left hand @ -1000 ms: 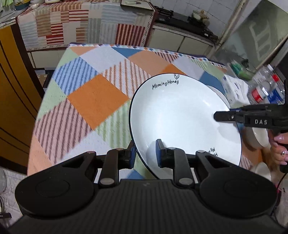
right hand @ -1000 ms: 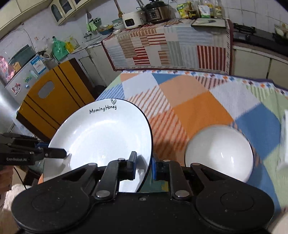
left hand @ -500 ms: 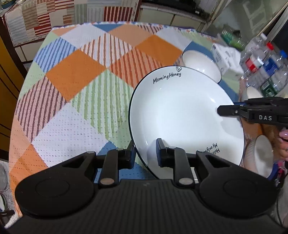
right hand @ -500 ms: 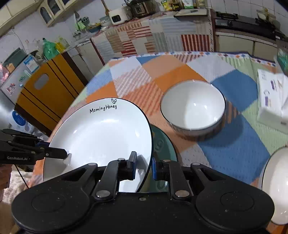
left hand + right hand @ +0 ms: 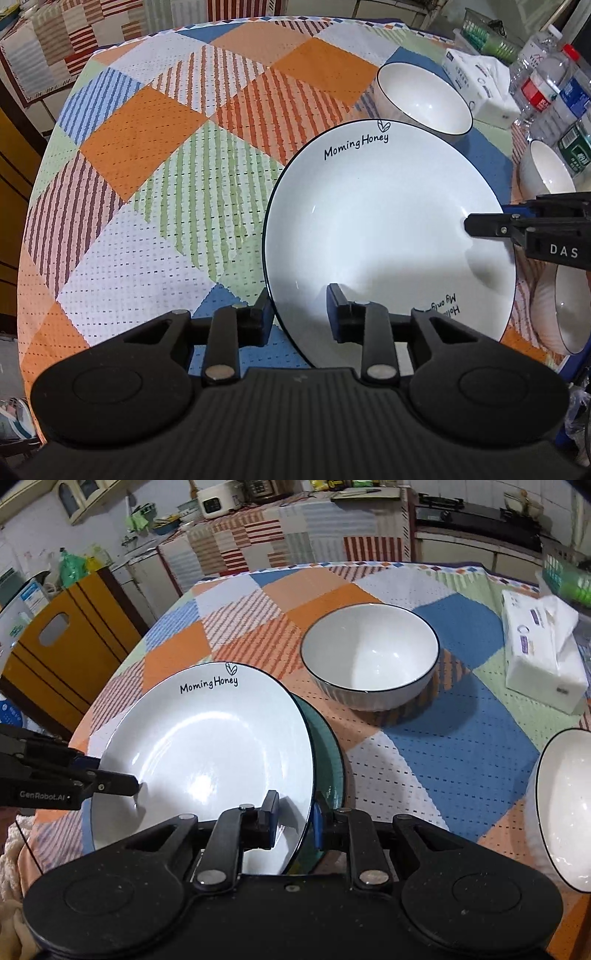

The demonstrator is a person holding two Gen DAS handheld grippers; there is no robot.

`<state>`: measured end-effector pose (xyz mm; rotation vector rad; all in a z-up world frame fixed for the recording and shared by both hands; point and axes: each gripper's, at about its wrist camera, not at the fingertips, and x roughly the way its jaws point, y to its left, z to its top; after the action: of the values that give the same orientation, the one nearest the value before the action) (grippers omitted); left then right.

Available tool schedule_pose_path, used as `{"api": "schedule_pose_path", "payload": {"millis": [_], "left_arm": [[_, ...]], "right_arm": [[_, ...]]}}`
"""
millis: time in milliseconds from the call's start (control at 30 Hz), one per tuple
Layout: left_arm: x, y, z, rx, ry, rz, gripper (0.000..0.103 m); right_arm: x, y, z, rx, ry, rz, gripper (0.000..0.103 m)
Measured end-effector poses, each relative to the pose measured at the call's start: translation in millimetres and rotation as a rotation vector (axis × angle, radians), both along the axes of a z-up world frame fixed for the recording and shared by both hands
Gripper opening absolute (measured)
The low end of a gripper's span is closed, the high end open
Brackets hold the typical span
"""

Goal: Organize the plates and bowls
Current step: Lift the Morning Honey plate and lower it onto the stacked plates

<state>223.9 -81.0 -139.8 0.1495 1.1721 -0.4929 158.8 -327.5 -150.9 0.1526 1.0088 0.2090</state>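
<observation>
Item: white plate (image 5: 207, 746), black-rimmed, lettered "Morning Honey", held above the desk (image 5: 155, 192) by both tools at once. Left gripper (image 5: 300, 314): jaws closed down on the plate's near-left rim, one finger under, one over the inner face. Right gripper (image 5: 295, 814): jaws likewise pinched on the opposite rim. In the right view a green plate (image 5: 328, 760) lies directly beneath the white plate, its edge showing just past the white plate's right side; whether the two touch cannot be told. Large bowl (image 5: 369, 657) stands on the desk beyond the plate, well apart; a second bowl (image 5: 565, 812) sits to the plate's right, near the desk edge; a third bowl (image 5: 546, 173) shows in the left view, beyond the plate's right rim. Tissue pack (image 5: 543, 653) and bottles (image 5: 546, 85) lie further off past the large bowl. Step in hand, as judged: stacking the white plate onto the green one. Next move calls for lowering it level, centres aligned, then easing both pairs of jaws apart and drawing them sideways clear of the rim; the bowls remain to be gathered.
</observation>
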Motion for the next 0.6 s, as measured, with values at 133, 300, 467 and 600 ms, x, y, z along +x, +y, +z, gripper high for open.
{"api": "schedule_pose_path", "payload": {"millis": [133,300,467,600], "left_arm": [[-0.6,-9.1,-0.7,0.063,-0.012,-0.020,0.030],[-2.8,-23.6,0.8,0.162,-0.057,-0.030,0.030],[-3.4,-30.6,-0.4,0.197,-0.077,-0.036,0.030],[-11.7,-43.8,-2.0,0.252,-0.111,-0.068,0.028]], "right_arm": [[-1.4,8.7,0.1,-0.065,0.007,0.000,0.026],[-6.5,25.7,3.6,-0.180,-0.002,0.035,0.029],[-12.9,29.6,6.0,-0.234,-0.025,0.043,0.030],[-15.9,42.5,1.4,-0.368,-0.029,0.075,0.033]]}}
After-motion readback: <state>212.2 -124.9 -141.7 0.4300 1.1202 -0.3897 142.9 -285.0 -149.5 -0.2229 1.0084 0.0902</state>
